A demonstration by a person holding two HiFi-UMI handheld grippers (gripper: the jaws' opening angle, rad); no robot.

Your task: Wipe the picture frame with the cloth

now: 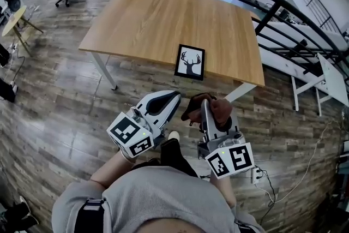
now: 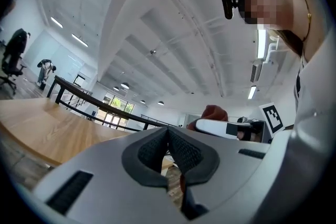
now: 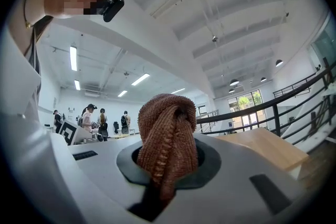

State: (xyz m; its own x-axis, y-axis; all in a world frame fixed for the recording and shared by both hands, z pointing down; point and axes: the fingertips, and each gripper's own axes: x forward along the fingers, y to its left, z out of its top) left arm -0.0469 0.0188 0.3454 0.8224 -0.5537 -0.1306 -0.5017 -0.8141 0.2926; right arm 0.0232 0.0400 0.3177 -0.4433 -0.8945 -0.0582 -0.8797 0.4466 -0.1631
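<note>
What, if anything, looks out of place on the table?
The picture frame lies right at the table's near edge, its lower end seemingly poking past it, so it could tip off. Nothing looks spilled or damaged.

One picture frame [image 1: 190,62], one cloth [image 1: 219,109], one table [image 1: 163,19], two hand-held grippers (left hand-held gripper [image 1: 173,99], right hand-held gripper [image 1: 205,107]).

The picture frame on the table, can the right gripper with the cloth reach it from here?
Probably yes. The picture frame lies flat at the near edge of the table, with nothing between it and the right gripper, which is shut on the cloth just short of that edge.
</note>
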